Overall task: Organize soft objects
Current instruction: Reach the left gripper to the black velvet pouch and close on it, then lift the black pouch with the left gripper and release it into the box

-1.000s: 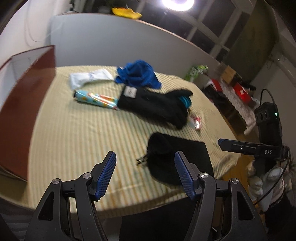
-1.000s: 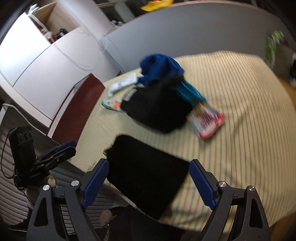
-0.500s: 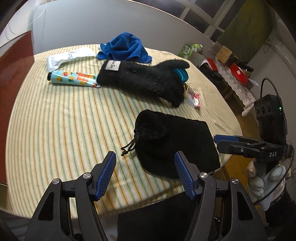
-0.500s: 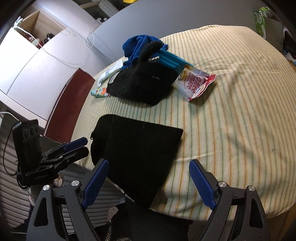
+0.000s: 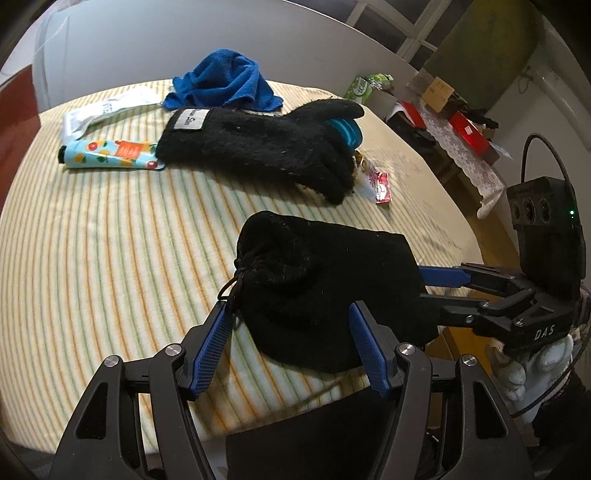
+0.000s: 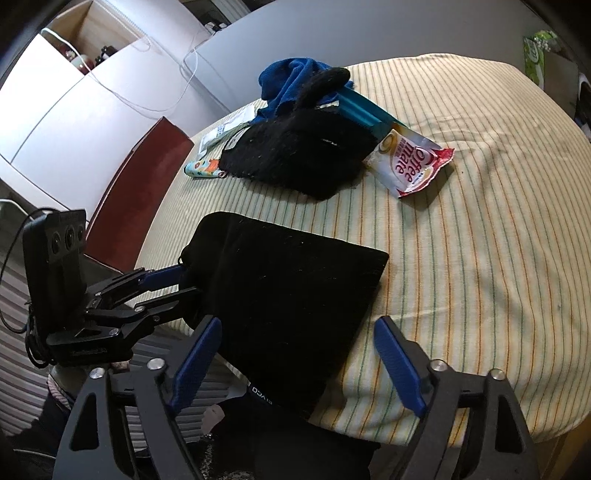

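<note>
A striped yellow tablecloth point(image 5: 92, 258) was seen beneath both claws. The left gripper point(image 5: 291, 339) was held wide open around the black drawstring pouch point(image 5: 325, 280); the right gripper point(image 6: 295, 354) was likewise spread, gripping nothing. A black glove point(image 5: 258, 147) lay farther ahead

Round table point(image 5: 110, 258) w/ yellow striped cloth fills the foreground. Grey partition wall point(image 5: 166, 44) runs right behind it. White-framed window point(image 5: 402, 33) top right, dark olive curtain point(image 5: 480, 40) beside it. Low side table w/ lace cover point(image 5: 461, 147) off to the right, red boxes on top. In the right wrist view: white cabinets point(image 6: 55, 122) at left, reddish-brown chair back point(image 6: 140, 192) tucked against the table edge.
</note>
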### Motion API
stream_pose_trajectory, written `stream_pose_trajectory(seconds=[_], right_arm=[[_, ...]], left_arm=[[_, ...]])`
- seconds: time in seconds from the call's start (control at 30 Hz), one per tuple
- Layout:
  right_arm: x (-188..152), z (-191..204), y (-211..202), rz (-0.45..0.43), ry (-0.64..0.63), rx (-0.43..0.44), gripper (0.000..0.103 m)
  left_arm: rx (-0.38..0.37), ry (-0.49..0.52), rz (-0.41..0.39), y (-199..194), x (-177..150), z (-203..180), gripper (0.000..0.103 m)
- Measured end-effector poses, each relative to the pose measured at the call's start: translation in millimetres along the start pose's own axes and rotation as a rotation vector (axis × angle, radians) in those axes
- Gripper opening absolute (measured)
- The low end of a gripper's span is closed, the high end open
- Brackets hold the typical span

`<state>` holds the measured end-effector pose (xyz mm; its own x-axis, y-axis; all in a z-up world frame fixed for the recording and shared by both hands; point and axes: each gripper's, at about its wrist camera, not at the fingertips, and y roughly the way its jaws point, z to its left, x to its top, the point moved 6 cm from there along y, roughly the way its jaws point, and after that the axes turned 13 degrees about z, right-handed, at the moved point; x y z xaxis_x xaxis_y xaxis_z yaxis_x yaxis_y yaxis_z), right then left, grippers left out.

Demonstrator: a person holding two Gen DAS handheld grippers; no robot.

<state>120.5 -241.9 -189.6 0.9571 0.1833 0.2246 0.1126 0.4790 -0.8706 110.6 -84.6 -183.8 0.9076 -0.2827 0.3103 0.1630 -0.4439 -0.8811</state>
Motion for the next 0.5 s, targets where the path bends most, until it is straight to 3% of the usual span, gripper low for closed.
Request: stream_pose_trajectory(seconds=[0.13,0.3,0.5], right_arm=[[2.3,1.4,4.9,0.007,-0.018,-0.023,0.058],[3.9,1.9,5.7,0.0,-0.019,-0.036,0.056],[1.5,-0.2,-0.1,-0.014,-0.009,-0.03,0.045]], left_arm=[[-0.008,-0.003,-0.006,1.0,2.7,-0.5,0.058],[-0.008,-0.011,-0.011,1.4,3.2,0.1,0.044],[-0.01,-0.017,-0.019,-0.6,2.5,-2.3,0.04]])
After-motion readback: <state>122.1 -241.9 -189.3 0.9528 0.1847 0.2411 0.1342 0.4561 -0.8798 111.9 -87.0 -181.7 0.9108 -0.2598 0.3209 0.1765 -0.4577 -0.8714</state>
